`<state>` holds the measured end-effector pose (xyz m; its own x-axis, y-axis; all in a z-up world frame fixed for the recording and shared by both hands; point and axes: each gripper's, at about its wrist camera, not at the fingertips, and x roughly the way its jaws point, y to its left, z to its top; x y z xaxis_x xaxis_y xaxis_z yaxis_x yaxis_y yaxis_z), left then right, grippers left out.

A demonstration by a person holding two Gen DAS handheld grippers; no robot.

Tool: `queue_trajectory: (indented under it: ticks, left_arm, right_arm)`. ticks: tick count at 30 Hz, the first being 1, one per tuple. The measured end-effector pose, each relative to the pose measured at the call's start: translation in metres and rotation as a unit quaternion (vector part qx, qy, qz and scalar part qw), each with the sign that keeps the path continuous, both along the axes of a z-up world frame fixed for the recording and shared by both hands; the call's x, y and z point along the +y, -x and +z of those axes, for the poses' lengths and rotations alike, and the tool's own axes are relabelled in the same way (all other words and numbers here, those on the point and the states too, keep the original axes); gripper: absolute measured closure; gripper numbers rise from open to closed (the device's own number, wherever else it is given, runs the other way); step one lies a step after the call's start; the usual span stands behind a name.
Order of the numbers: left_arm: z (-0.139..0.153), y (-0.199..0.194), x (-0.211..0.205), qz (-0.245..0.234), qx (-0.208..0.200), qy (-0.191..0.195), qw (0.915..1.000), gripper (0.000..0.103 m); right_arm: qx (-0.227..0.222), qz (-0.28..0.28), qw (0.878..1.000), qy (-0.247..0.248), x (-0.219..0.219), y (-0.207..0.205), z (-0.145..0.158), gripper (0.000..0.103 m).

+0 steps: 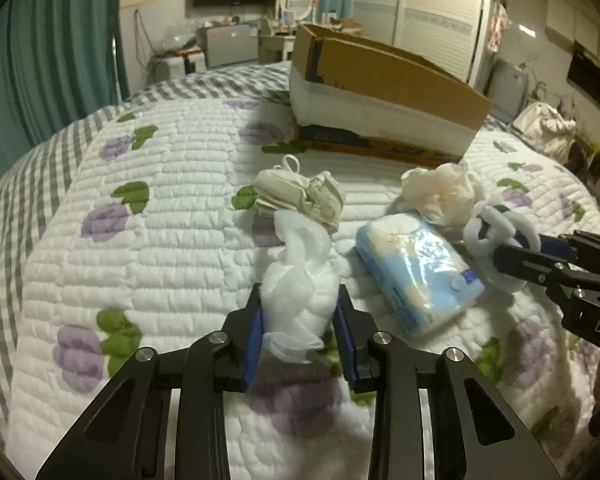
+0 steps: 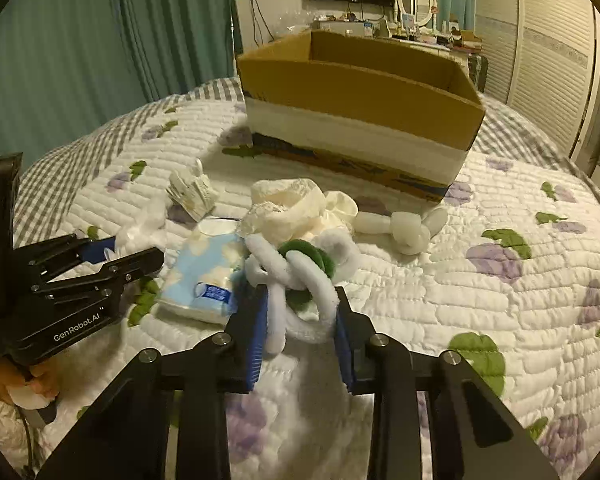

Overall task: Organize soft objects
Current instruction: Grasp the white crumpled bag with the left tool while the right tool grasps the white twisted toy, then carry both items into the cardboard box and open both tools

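My left gripper is shut on a white mesh bath puff just above the quilt. My right gripper is shut on a white and green fuzzy chenille knot; it also shows in the left wrist view. Between them lie a blue tissue pack, a beige folded cloth bundle and a cream lace cloth. A white knotted soft toy lies to the right. An open cardboard box stands behind them on the bed.
The bed has a white quilt with purple flowers. Green curtains hang at the left. A TV, a mirror and a cluttered desk stand beyond the bed's far end. White wardrobe doors are at the right.
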<state>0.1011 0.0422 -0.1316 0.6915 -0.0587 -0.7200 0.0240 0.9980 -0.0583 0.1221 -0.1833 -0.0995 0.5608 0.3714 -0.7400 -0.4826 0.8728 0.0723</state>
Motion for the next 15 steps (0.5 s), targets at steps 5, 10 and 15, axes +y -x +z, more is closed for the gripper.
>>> queue_trajectory:
  ticks: [5, 10, 15]
  left_arm:
    - [0.015, 0.021, 0.0, -0.003, -0.004, 0.008, 1.0, 0.072]
    - [0.045, 0.04, -0.011, -0.009, -0.02, 0.013, 0.9997, 0.072]
    - [0.09, 0.052, -0.029, -0.026, -0.054, 0.018, 0.998, 0.072]
  right_arm:
    - [-0.009, -0.007, 1.0, -0.009, -0.009, 0.02, 0.015, 0.081]
    - [-0.024, -0.012, 0.999, -0.02, -0.021, 0.041, 0.041, 0.081]
    - [-0.059, -0.007, 0.998, -0.031, -0.031, 0.058, 0.086, 0.081]
